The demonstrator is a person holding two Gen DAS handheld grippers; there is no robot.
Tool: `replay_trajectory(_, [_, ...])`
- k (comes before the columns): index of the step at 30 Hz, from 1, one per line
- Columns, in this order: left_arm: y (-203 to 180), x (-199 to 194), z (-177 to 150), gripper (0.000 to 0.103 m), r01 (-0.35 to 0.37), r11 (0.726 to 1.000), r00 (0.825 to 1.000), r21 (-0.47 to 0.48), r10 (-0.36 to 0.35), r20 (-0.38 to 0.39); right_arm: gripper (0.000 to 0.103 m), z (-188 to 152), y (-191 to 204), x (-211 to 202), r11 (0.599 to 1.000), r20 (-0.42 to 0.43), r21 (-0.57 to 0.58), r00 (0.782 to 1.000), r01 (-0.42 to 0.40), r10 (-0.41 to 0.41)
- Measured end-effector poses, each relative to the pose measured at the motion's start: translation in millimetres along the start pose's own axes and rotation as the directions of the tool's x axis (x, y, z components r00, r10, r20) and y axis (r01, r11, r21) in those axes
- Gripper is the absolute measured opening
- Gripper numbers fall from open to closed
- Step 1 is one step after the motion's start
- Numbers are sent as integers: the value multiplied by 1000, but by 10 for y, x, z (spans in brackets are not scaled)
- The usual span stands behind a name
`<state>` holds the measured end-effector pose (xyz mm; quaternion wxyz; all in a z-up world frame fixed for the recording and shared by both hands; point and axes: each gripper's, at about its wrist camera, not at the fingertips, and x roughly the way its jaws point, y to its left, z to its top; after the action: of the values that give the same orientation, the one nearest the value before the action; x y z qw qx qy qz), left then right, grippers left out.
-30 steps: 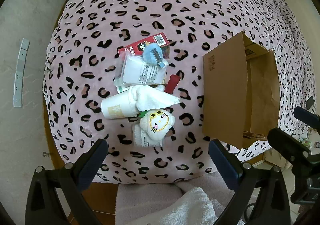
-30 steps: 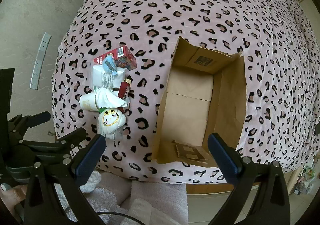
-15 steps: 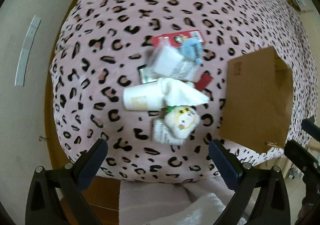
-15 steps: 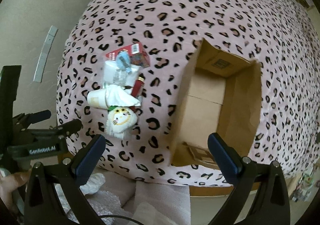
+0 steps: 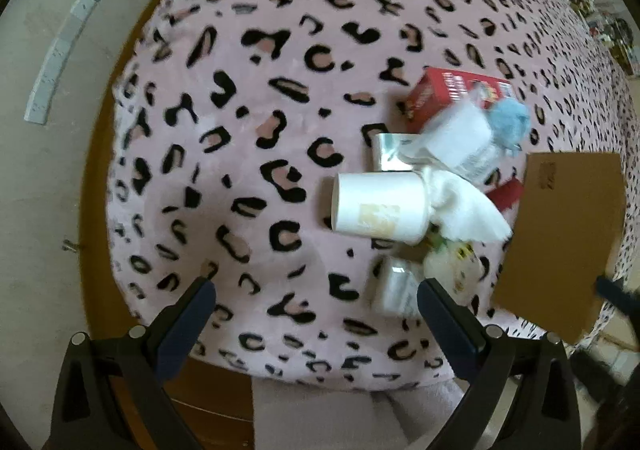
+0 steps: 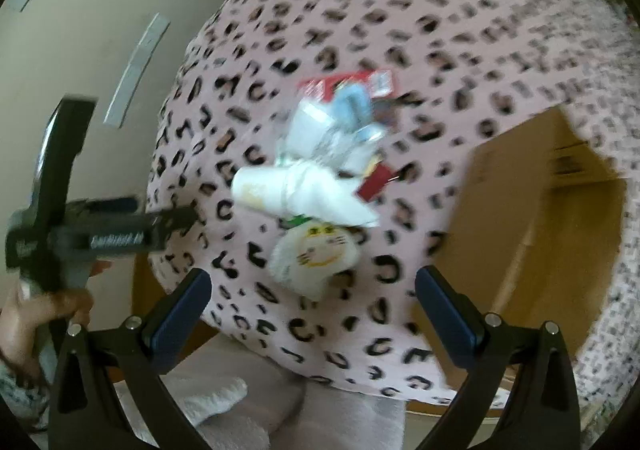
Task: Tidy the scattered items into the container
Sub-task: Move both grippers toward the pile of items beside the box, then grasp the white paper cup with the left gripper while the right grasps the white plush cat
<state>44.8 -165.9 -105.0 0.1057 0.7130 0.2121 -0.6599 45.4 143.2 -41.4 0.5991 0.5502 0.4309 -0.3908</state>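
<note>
Left gripper (image 5: pixel 314 290): fingers apart, nothing between them, above the leopard-print cover (image 5: pixel 248 121). The paper cup (image 5: pixel 378 207) lies on its side ahead of and slightly right of the fingers, clear of them. Cardboard box (image 5: pixel 568 242) stands just right of the cup's pile. Right gripper (image 6: pixel 312 280): fingers apart, empty; the plush toy (image 6: pixel 314 254) lies just ahead between them, untouched.

pink leopard-print blanket (image 5: pixel 280 49), brown box (image 5: pixel 560 242), white cup (image 5: pixel 376 209)

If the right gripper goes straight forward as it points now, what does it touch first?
Probably the white cat plush: it lies centred ahead of the open right gripper, nearest in the pile. Depth is unclear in this blur.
</note>
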Motion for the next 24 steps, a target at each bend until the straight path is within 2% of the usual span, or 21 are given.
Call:
replay_trajectory(3, [82, 301, 157, 103, 53, 999, 998, -6, -54, -23, 98, -20, -2, 398, 1000, -37, 17, 999, 4, -3])
replay_trajectory(5, [84, 438, 263, 102, 90, 995, 996, 31, -90, -7, 92, -41, -59, 627, 999, -59, 42, 998, -5, 7])
replay_trajectory(7, [-3, 495, 336, 102, 119, 982, 992, 147, -123, 22, 86, -76, -113, 813, 999, -72, 48, 997, 1, 2])
replay_trajectory(8, [-69, 485, 344, 102, 130, 964, 989, 233, -143, 41, 85, -90, -134, 892, 999, -76, 49, 997, 5, -2])
replay_trajectory(10, [-176, 461, 335, 102, 131, 915, 984, 380, -165, 59, 83, -115, -169, 1008, 999, -82, 50, 997, 6, -2])
replay_trajectory(12, [-271, 463, 315, 102, 141, 847, 981, 513, -189, 43, 83, -132, -185, 1099, 999, -90, 37, 996, 15, -11])
replay_trajectory(15, [-402, 565, 320, 102, 111, 745, 987, 657, -159, 13, 83, -150, -180, 1220, 1000, -99, 15, 995, 11, -9])
replay_trajectory(20, [-664, 814, 345, 102, 110, 595, 993, 796, -109, -56, 83, -131, -132, 1382, 1000, -104, 1, 995, 0, 0])
replay_trajectory(23, [-807, 969, 322, 102, 126, 527, 992, 841, -75, -102, 82, -102, -112, 1488, 1000, -117, 0, 993, 0, 0])
replay_trajectory(24, [-850, 1033, 309, 102, 122, 511, 992, 851, -53, -111, 78, -96, -113, 1521, 1000, -120, 6, 993, 1, 0])
